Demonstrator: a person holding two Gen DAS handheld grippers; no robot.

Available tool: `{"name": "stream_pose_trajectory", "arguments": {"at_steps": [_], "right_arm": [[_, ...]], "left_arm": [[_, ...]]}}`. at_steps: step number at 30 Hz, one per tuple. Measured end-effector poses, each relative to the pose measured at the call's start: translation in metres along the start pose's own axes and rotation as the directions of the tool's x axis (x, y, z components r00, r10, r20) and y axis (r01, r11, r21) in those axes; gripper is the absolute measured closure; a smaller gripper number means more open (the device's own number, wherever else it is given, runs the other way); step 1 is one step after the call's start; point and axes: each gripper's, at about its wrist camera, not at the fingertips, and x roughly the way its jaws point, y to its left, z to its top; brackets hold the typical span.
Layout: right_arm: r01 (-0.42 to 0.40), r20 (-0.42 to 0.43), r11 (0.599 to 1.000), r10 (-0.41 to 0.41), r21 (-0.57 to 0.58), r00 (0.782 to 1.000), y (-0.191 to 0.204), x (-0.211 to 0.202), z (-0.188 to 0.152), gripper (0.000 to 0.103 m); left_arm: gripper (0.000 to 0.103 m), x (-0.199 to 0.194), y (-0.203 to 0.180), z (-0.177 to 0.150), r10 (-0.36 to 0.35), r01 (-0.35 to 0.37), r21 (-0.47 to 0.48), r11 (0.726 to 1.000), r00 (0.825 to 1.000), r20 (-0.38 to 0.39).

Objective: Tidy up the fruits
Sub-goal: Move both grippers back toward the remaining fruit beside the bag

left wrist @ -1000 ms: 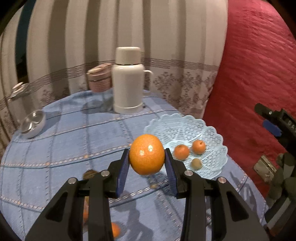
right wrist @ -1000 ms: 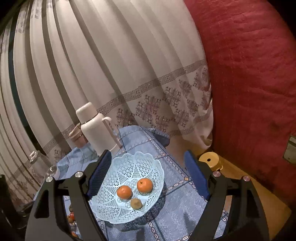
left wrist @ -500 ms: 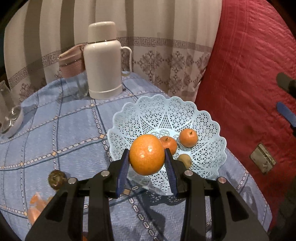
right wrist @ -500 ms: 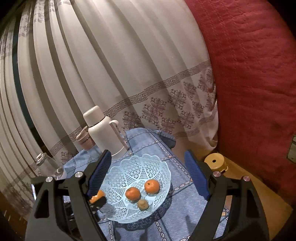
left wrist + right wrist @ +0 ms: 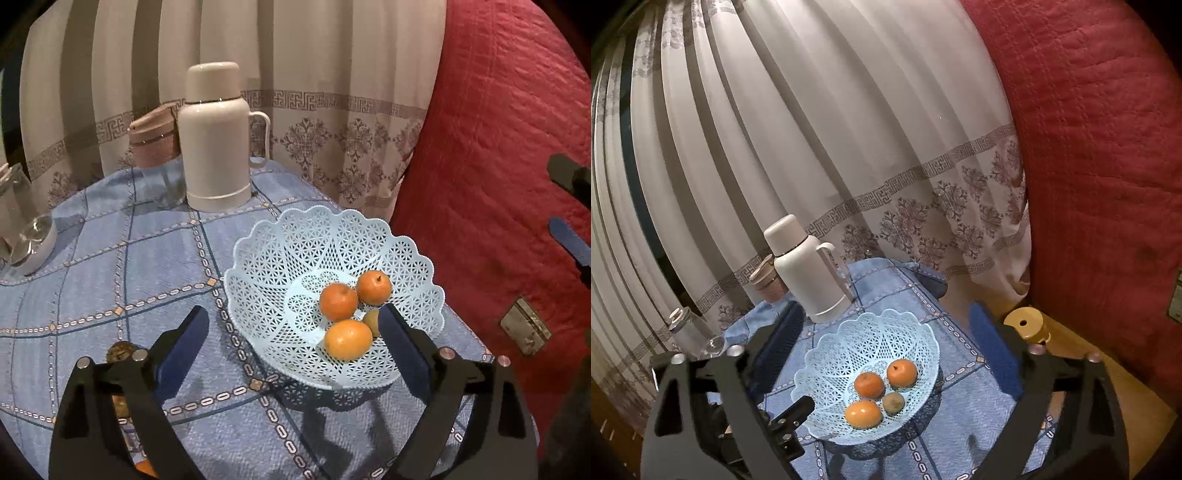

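Your left claw [image 5: 291, 345] now stands wide open and empty, its blue pads spread either side of the near rim of the lace basket [image 5: 280, 251]. Half a second ago those pads were clamped on the big orange [image 5: 348, 339]; that orange now lies in the basket's near side, touching the small brownish fruit [image 5: 372, 320] and just in front of the two smaller oranges [image 5: 338, 301]. A brown fruit [image 5: 120, 350] sits on the blue checked surface [image 5: 110, 277] beside your left finger, and another orange piece shows low between the claw's arms. Your right claw [image 5: 886, 341] hangs above the basket, jaws spread wide with nothing between them, much as before. The white flask [image 5: 214, 136] stands behind the basket, near the curtain [image 5: 332, 74].
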Motion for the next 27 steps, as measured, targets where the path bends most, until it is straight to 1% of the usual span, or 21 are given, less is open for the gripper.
{"name": "stream_pose_trajectory", "arguments": {"at_steps": [2, 7, 12, 16, 19, 22, 27], "right_arm": [[-0.011, 0.002, 1.000, 0.011, -0.002, 1.000, 0.002, -0.001, 0.000, 0.010], [-0.031, 0.018, 1.000, 0.031, -0.005, 0.999, 0.007, -0.005, 0.000, 0.008], [-0.050, 0.030, 0.999, 0.051, -0.012, 0.998, 0.012, -0.010, 0.000, 0.007], [-0.061, 0.036, 0.998, 0.061, -0.018, 0.997, 0.016, -0.014, -0.001, 0.007], [-0.068, 0.038, 0.997, 0.069, -0.028, 0.997, 0.020, -0.015, -0.002, 0.007], [-0.077, 0.035, 0.996, 0.079, -0.040, 0.996, 0.025, -0.016, -0.004, 0.007], [-0.093, 0.030, 0.994, 0.095, -0.066, 0.995, 0.034, -0.016, -0.007, 0.006]], "left_arm": [[0.005, -0.006, 0.001, 0.001, -0.001, 0.001, -0.006, 1.000, 1.000, 0.009], [0.005, -0.021, 0.003, 0.002, 0.014, -0.014, -0.009, 1.000, 0.999, 0.046], [0.005, -0.039, 0.002, 0.003, 0.066, -0.067, 0.008, 0.998, 0.993, 0.093], [0.005, -0.052, 0.006, 0.005, 0.105, -0.107, 0.007, 0.994, 0.987, 0.121], [0.005, -0.061, 0.010, 0.004, 0.161, -0.164, 0.014, 0.986, 0.977, 0.138], [0.005, -0.069, 0.012, 0.003, 0.196, -0.201, 0.017, 0.979, 0.968, 0.153], [0.005, -0.079, 0.017, 0.000, 0.225, -0.232, 0.022, 0.972, 0.959, 0.170]]}}
